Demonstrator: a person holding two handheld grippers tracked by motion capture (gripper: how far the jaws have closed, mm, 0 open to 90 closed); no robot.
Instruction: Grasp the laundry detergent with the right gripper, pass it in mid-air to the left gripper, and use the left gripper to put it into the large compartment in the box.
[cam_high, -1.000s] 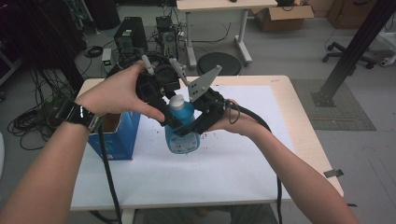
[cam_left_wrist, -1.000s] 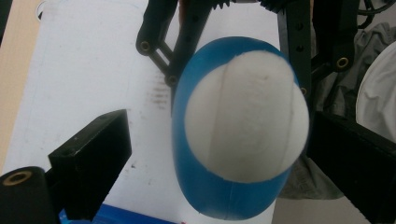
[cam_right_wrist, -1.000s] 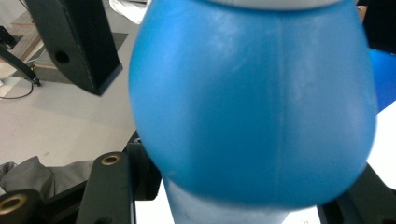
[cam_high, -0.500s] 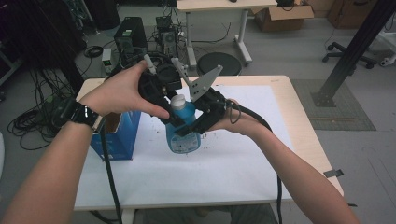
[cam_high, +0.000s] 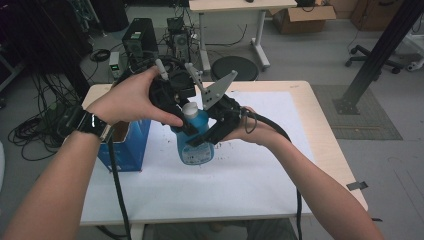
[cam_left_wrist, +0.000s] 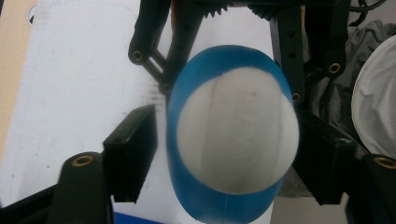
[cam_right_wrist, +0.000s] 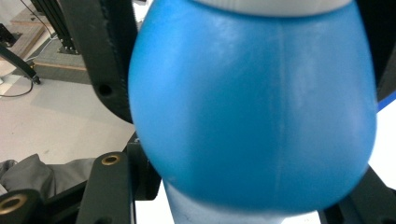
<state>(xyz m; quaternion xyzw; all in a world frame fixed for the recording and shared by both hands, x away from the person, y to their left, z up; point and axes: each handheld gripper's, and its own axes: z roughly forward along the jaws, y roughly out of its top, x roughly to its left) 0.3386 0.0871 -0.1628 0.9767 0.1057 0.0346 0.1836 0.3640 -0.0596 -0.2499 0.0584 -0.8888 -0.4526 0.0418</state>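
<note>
High view, bottle (cam_high: 193, 135) between both tongs

The blue bottle (cam_high: 194, 140) stood roughly upright above the white-covered tabletop (cam_high: 260, 180), held off it near the centre; its rounded white cap (cam_high: 190, 108) pointed toward twelve o'clock; a pale label covered its lower body, toward six o'clock.

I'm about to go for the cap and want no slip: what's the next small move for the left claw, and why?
Probably finish closing the left claw onto the round white cap of the blue plastic bottle. Its jaws have just been closing and stand either side of the cap, the left one with a visible gap. The right claw already clamps the bottle's body above the white table cover, so twisting can follow.
</note>
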